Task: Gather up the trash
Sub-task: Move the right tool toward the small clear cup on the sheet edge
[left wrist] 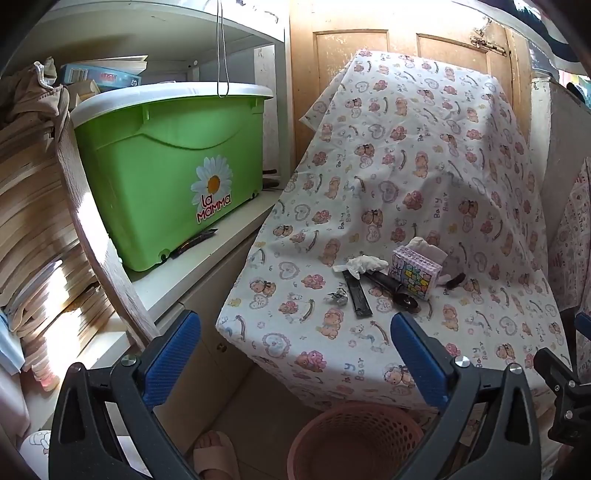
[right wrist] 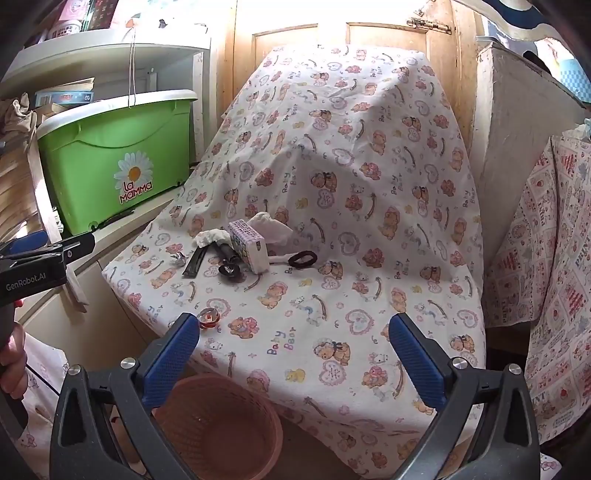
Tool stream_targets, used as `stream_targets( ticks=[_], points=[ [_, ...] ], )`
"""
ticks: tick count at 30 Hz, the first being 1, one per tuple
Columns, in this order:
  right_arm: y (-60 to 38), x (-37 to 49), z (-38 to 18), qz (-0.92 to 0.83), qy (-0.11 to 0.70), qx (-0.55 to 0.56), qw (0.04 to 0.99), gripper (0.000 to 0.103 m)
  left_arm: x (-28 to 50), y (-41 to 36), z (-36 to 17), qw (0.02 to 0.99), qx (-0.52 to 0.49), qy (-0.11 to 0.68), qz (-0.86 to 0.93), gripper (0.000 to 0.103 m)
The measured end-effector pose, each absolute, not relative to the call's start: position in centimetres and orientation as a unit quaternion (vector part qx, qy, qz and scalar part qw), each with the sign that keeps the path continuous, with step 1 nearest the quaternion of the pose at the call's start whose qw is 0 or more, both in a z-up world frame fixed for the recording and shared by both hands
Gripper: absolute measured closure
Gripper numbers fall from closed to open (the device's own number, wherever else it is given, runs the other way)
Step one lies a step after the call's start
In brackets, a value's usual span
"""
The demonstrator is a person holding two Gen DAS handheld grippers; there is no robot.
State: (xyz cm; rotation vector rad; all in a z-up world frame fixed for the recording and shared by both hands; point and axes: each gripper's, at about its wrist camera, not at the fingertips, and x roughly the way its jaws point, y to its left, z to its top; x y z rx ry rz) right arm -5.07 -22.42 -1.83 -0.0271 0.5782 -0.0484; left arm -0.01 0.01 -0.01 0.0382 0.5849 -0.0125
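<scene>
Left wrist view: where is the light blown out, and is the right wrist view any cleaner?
Left wrist view: sunlight burns out the stacked papers at left, and fisheye bends the green storage box. Right wrist view: glare washes the wooden door; the cluttered bear-print cloth stays sharp.

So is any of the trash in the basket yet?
Not yet. The pink basket looks empty. The left tool and right tool are both open, holding nothing. The crumpled tissue and foil ball are on the bear cloth, not picked up.
</scene>
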Motion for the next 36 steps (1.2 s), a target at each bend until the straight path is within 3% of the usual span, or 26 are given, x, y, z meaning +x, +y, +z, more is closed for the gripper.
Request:
stream_targets(
  ticks=[36],
  points=[
    [-22.17,-5.07,-1.73,-0.022,0.282,-0.019,0.959,0.000,-0.13,-0.68,-0.35,0.958,0.028,0.286,-0.010,0.001]
  ],
)
